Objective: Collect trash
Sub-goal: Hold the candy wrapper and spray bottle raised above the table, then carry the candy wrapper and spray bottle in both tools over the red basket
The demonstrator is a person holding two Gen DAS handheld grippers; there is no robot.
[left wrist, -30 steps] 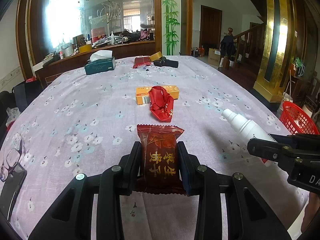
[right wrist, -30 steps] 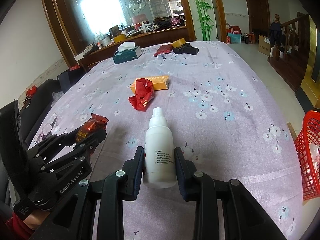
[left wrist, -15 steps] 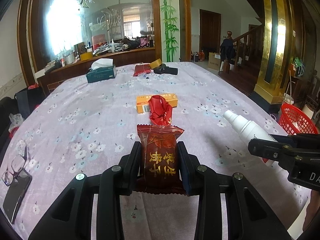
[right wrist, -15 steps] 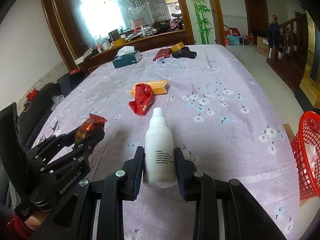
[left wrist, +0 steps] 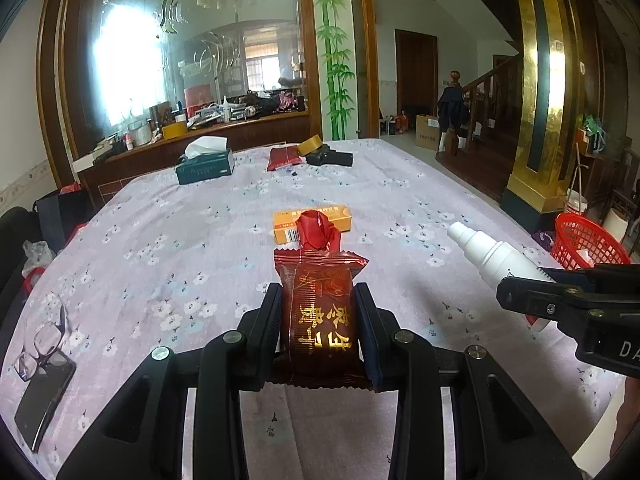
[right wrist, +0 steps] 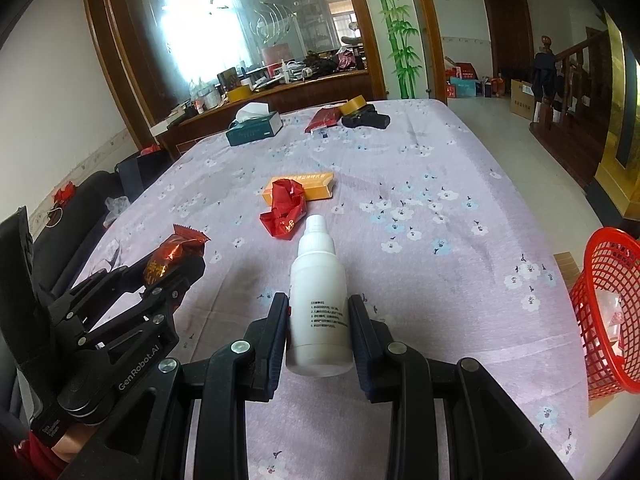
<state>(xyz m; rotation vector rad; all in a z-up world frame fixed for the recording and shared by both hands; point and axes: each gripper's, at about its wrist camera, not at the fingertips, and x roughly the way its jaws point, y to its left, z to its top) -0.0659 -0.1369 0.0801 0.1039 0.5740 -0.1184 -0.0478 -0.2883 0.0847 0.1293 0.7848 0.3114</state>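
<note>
At the bottom centre of the left wrist view, the left gripper (left wrist: 319,330) is clamped on a dark red snack packet (left wrist: 320,316) with gold lettering. At the bottom centre of the right wrist view, the right gripper (right wrist: 319,330) is clamped on a white plastic bottle (right wrist: 318,300), cap pointing away. Beyond both, mid-frame on the floral tablecloth (right wrist: 440,208), a crumpled red wrapper (right wrist: 285,210) lies against an orange box (right wrist: 310,186). A red mesh basket (right wrist: 610,300) stands at the right edge, beside the table. A tissue box (left wrist: 205,166) sits near the far end.
</note>
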